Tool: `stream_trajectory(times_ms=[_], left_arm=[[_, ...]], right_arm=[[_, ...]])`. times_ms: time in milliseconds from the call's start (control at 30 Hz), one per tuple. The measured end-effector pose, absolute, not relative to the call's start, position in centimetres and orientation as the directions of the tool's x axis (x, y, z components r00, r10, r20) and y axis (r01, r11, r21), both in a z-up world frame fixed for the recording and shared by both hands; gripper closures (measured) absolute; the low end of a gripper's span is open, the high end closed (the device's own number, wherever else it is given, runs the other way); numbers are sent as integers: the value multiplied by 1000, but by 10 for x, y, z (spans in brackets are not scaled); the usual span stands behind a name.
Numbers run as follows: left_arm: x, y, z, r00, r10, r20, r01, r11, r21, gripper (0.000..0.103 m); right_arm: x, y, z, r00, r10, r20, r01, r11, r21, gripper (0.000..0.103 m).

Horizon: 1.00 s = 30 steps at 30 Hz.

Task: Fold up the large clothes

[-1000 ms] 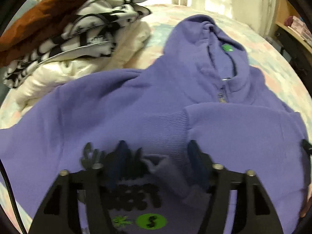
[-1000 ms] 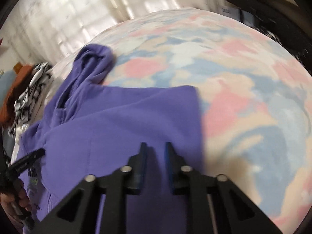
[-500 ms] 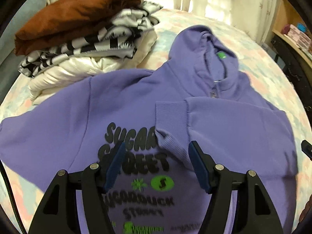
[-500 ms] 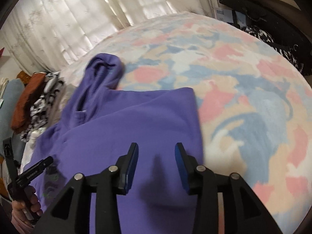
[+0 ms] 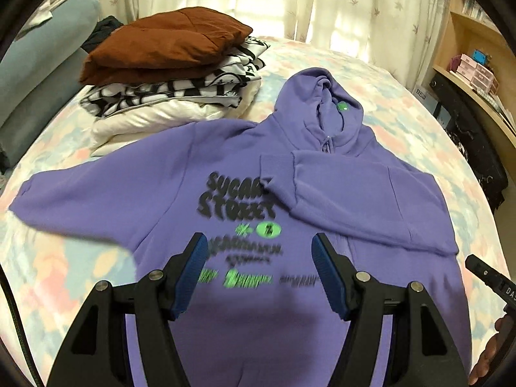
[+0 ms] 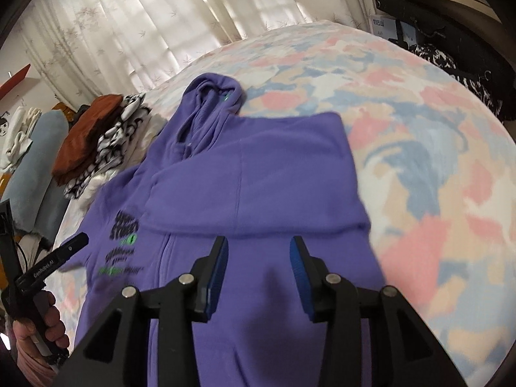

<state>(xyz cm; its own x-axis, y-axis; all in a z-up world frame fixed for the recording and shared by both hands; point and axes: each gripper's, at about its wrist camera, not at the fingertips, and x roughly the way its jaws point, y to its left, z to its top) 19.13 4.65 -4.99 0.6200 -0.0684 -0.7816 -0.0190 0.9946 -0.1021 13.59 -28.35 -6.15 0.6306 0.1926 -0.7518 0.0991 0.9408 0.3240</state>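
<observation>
bare bedspread (image 6: 435, 167) right, clothes stack (image 5: 171, 74) left

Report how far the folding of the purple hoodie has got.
Done: one sleeve lies folded across the purple hoodie. In hand: nothing; the left gripper and right gripper both hover open. Left: the other sleeve lies spread out, the hood and body unfolded.

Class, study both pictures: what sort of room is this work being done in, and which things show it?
Most likely a bedroom: a purple hoodie lies spread on a bed with a pastel patterned cover, a stack of folded clothes beside it, sheer curtains behind.
</observation>
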Motion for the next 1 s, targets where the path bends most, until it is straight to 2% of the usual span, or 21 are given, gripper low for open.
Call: stream_trajectory(times_ms=[333,733,1000], left_arm=[[122,44,-28,651,-67,-756,9,997,-80,38],[64,55,-11,660,-108,-743,-5,989,-148,36],[47,71,-7,677,-64,-733,-26,993,-111,36]], right_arm=[[88,-266,-58,641,242,-729,75,925,373,63],[41,-232,-27,674,292,-678,-10,922,387,63],[31,-200,-25,666,299,-683,-50,932,359,63]])
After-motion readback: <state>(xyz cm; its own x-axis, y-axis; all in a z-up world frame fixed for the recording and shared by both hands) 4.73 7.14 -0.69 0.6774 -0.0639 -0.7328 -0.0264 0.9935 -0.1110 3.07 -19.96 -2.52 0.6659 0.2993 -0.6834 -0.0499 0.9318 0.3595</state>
